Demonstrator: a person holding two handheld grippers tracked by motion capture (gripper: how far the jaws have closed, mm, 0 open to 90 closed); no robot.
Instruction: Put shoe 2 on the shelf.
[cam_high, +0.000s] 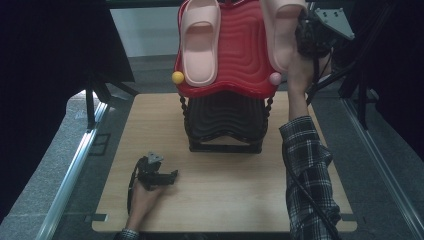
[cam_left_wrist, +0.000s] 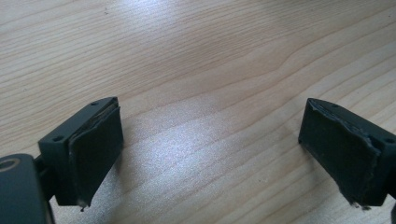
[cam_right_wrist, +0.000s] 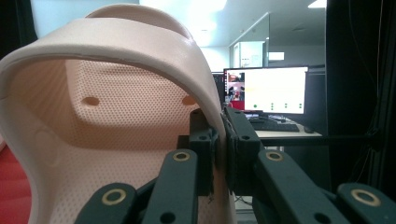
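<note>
A red wavy shelf (cam_high: 240, 47) tops a black rack (cam_high: 226, 122) at the far middle of the wooden table (cam_high: 225, 200). One pale pink slipper (cam_high: 200, 42) lies on its left half. A second pink slipper (cam_high: 281, 30) is over its right half, held by my right gripper (cam_high: 305, 35), which is shut on the slipper's strap edge (cam_right_wrist: 212, 112). In the right gripper view the jaws pinch that strap (cam_right_wrist: 140, 51) from both sides. My left gripper (cam_high: 172, 176) rests low on the table near the front left. Its pads (cam_left_wrist: 95, 149) stand wide apart over bare wood.
A yellow knob (cam_high: 178, 77) and a pink knob (cam_high: 275, 78) mark the red shelf's front corners. Metal rails (cam_high: 75, 165) run along both sides of the table. A lit monitor (cam_right_wrist: 266, 88) on a desk stands far behind.
</note>
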